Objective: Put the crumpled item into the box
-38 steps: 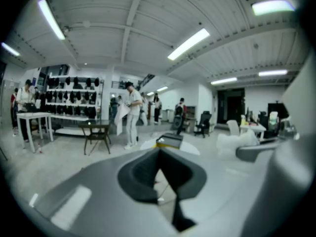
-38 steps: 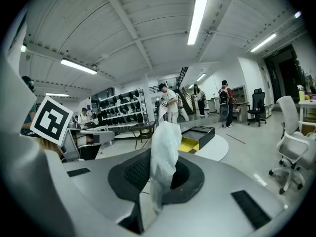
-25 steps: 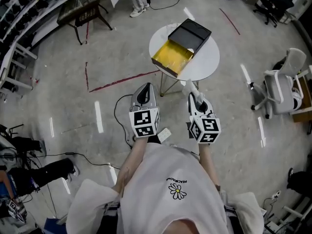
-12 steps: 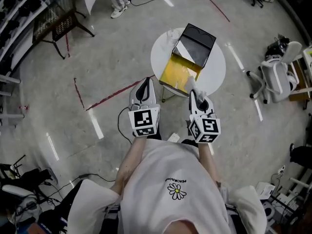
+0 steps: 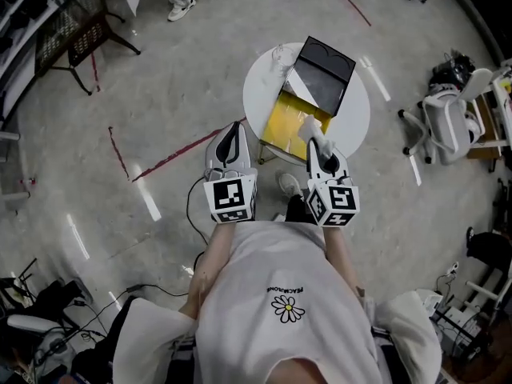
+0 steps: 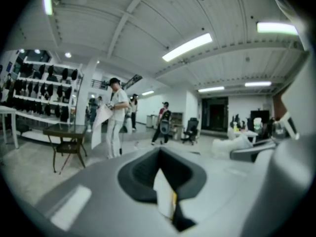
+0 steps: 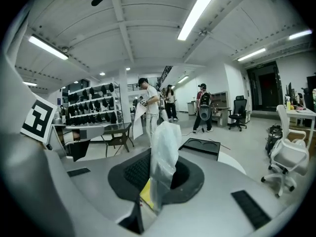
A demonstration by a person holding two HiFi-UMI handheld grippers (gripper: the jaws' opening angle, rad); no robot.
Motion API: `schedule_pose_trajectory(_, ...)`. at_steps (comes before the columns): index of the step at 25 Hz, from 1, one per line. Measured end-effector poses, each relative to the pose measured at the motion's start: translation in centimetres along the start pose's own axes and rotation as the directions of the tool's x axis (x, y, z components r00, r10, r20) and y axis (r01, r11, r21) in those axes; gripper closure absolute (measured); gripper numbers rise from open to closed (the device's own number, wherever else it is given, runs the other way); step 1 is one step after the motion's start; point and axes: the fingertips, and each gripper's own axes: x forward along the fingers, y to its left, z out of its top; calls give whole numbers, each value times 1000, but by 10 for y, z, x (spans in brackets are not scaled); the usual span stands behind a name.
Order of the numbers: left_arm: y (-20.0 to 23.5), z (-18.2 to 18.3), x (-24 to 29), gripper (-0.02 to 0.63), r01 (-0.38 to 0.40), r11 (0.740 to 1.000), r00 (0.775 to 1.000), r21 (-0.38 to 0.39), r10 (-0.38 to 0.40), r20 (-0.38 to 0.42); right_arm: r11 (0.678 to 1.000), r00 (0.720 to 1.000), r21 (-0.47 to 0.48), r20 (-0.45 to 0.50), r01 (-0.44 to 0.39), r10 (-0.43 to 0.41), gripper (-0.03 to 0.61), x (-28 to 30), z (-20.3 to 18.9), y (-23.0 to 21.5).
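— How are the tongs held?
— The left gripper (image 5: 231, 134) is closed to a narrow slit, and nothing is gripped in it. The right gripper (image 5: 318, 144) is clamped on the crumpled item (image 5: 309, 128), a pale plastic wad that is seen standing up from between its jaws.

— Where is that item placed against the box?
— It is held at the near right edge of the box (image 5: 288, 118), over the yellow inside. The black lid (image 5: 324, 69) is laid open on the far side. The box is set on a round white table (image 5: 358, 112).

— What is seen of the room?
— A grey polished floor (image 5: 176, 86) is marked with red tape (image 5: 180, 157). An office chair (image 5: 445, 126) is parked to the right, and a dark frame table (image 5: 74, 24) is placed far left.
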Motion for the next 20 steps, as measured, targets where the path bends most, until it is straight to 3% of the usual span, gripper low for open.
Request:
schedule_pose_trajectory(3,0,0,7,614,-66,998,998,-13,66,6,999,999,-23,18,-28,29,537,15,8,-12)
schedule_pose_trajectory(8,-9,15,23,613,-112,994,993,-2,112,23,995,996,-33,9,-90,91,537,24,13,-24)
schedule_pose_trajectory(20,-17,27,45,613,-149,989,989,18,148,29,987,988,-56,1,-152,152,537,42,18,-43)
